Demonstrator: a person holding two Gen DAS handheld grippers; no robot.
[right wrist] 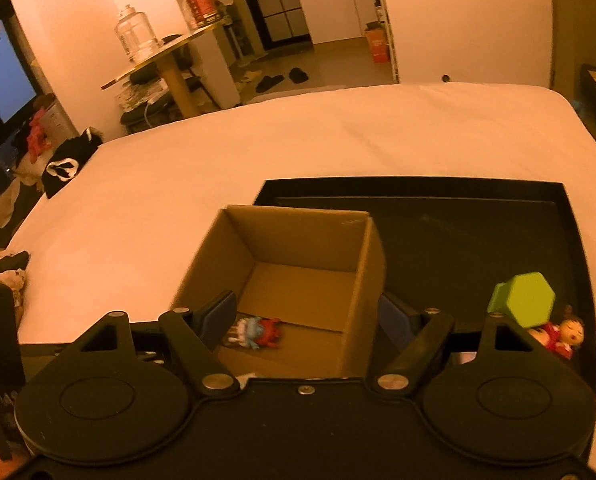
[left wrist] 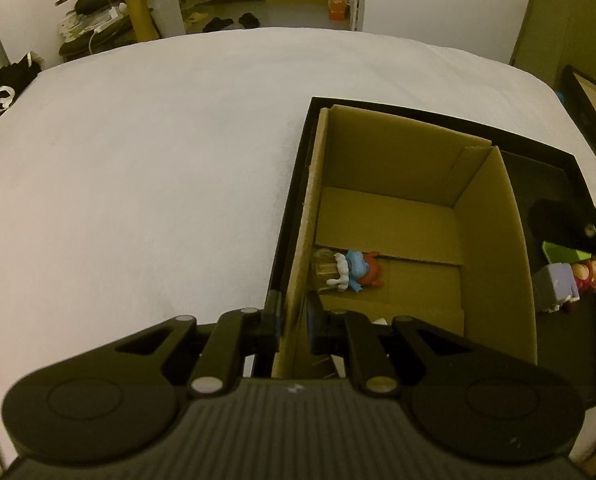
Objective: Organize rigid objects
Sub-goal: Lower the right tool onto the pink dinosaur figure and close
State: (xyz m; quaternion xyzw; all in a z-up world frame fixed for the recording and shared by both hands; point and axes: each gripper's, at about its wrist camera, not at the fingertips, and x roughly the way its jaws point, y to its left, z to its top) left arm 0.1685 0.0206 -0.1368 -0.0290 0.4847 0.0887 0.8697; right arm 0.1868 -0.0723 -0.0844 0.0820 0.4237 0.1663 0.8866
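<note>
An open cardboard box (left wrist: 493, 240) (right wrist: 361, 276) stands in a black tray (left wrist: 294, 200) (right wrist: 477, 248) on the white bed. A small blue and red figurine (left wrist: 357, 270) (right wrist: 258, 330) lies on the box floor beside a clear little jar (left wrist: 325, 270). My left gripper (left wrist: 293, 316) is shut on the box's left wall near its near corner. My right gripper (right wrist: 305, 316) is open and empty above the box's near side. A green hexagonal block (left wrist: 563, 252) (right wrist: 525, 298), a doll in red (left wrist: 589, 274) (right wrist: 561, 336) and a grey-lilac cube (left wrist: 557, 286) lie in the tray right of the box.
The white bed (left wrist: 138, 180) (right wrist: 178, 184) spreads left and beyond the tray. The right gripper's dark finger (left wrist: 557, 224) shows blurred in the left wrist view. A second black-framed box (left wrist: 589, 100) sits off the bed's right edge. A side table (right wrist: 166, 60) and clothes stand beyond the bed.
</note>
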